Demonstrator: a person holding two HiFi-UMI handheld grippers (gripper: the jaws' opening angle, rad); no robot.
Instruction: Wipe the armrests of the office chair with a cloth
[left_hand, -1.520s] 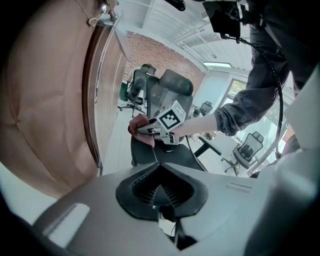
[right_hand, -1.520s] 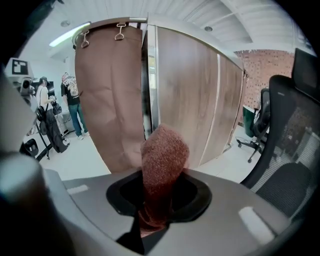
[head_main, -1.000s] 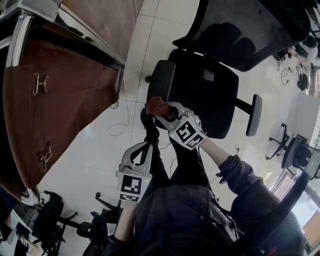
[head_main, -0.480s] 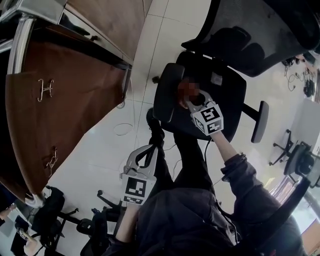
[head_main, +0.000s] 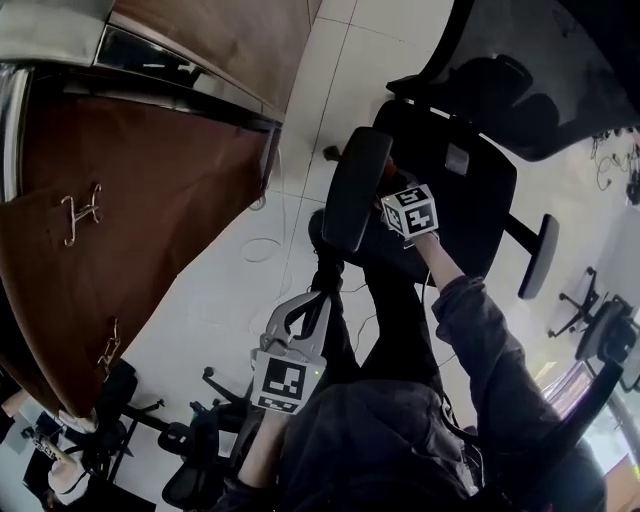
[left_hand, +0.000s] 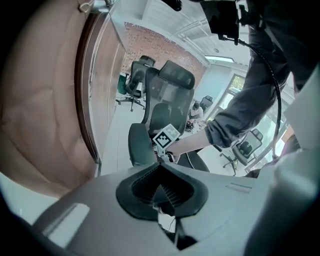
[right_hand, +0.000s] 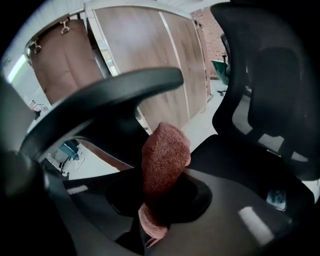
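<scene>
While right tool (right_hand: 161, 202) clamps a reddish-brown cloth (right_hand: 165, 152) just beside one office chair armrest (right_hand: 112, 92), left tool (left_hand: 160, 192) hangs clenched, empty, well apart.

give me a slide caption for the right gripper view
Right tool grips a reddish cloth close to the dark armrest

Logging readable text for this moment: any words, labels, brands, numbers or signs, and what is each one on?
No words or numbers can be read.
Left marker cube, on the left gripper: black-and-white square pattern, no text.
Right marker cube, on the right gripper: same kind of pattern, no text.
Grey tag on the office chair seat: too small to read.
</scene>
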